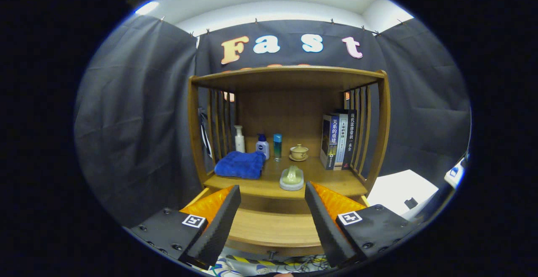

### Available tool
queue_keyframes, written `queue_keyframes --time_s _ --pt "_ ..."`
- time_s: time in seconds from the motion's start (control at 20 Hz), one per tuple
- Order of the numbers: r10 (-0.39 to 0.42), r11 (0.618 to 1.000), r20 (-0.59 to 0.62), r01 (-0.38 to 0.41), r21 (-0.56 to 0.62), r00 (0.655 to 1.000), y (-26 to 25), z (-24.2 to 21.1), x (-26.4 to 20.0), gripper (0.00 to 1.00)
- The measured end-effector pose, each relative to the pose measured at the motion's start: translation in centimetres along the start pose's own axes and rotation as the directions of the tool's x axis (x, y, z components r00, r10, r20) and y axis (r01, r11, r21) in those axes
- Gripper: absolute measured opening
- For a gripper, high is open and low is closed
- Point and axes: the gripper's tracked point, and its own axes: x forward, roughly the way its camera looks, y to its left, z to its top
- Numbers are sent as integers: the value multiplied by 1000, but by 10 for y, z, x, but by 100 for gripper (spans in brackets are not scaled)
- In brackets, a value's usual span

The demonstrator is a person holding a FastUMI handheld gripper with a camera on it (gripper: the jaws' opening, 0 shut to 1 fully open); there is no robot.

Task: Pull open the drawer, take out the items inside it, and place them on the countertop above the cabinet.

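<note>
The wooden cabinet (380,142) stands ahead of me, and its drawer (273,228) is pulled out below the countertop (332,179), showing a bare wooden bottom between my fingers. On the countertop lie a folded blue towel (239,164), a white bottle (239,139), a white-and-blue bottle (262,146), a teal bottle (277,146), a lidded cup on a saucer (299,152) and a pale dish holding a greenish item (291,178). My gripper (272,188) hangs open over the drawer, holding nothing, its tips just short of the countertop's front edge.
Several upright books (338,141) lean against the cabinet's right slats. The drawer's small knob (272,252) points toward me, with cables (269,265) on the floor under it. A white surface (399,193) lies to the right of the cabinet.
</note>
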Motion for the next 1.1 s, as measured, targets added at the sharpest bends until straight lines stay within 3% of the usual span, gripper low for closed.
queue_keyframes --time_s 0.4,0.7,1.1 --pt "6 998 121 1 -61 993 42 -75 -25 98" --pt "-46 999 136 50 -22 990 24 -140 -19 98" --pt "-84 995 130 90 -36 988 4 -183 -10 98"
